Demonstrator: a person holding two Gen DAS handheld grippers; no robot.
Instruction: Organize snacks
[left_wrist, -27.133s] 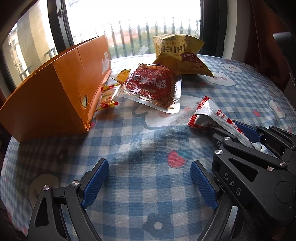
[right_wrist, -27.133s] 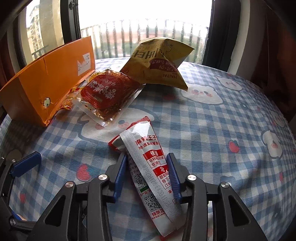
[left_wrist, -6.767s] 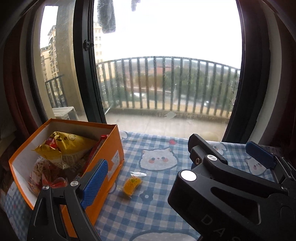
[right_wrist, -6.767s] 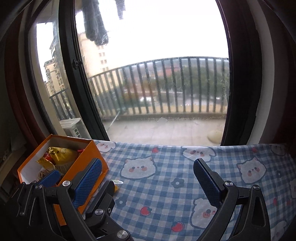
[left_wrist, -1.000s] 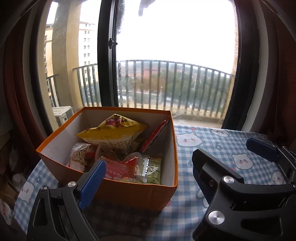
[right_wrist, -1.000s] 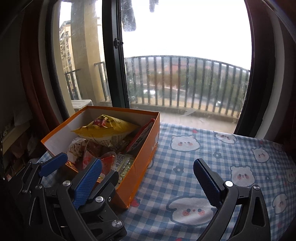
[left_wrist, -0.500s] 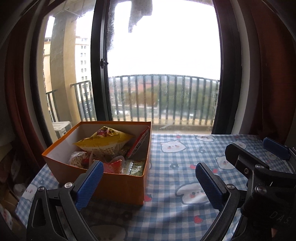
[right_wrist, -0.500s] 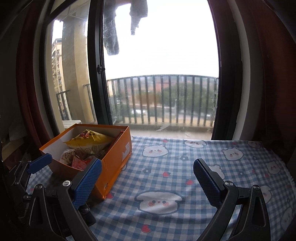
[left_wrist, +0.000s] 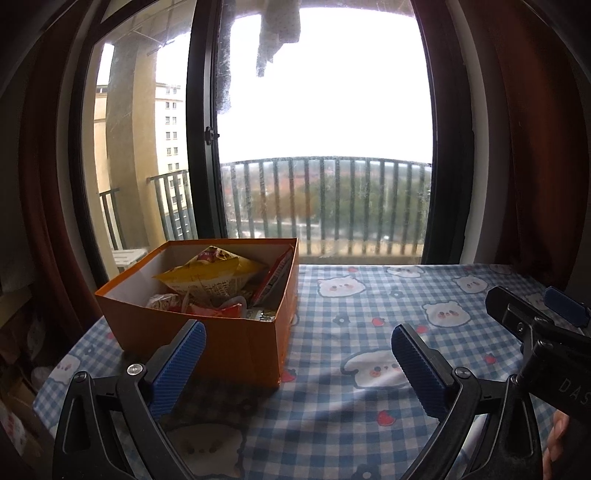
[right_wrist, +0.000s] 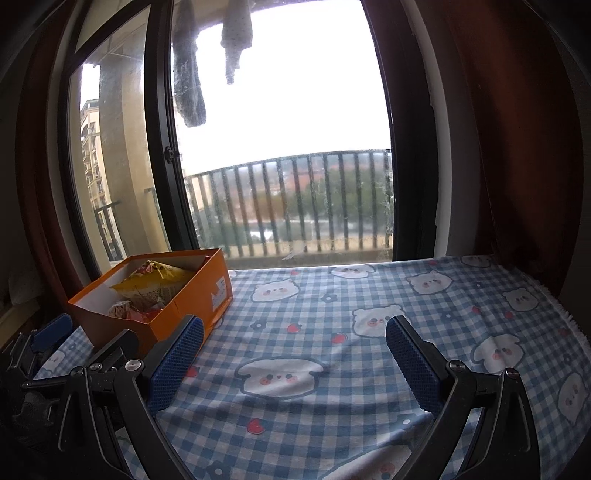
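Snacks fill one orange box on the checked tabletop, at about ten o'clock from the left tool and nine o'clock from the right tool. Nearest, each tool stands with its blue pads wide apart and nothing between them; the left one's jaws have just been opening a little further. Beyond them the box sits upright and lidless, its long axis running from the near corner away toward the window. Inside, one big yellow bag lies on top, one red packet leans against the right wall, and several smaller wrappers below are too jumbled to count.
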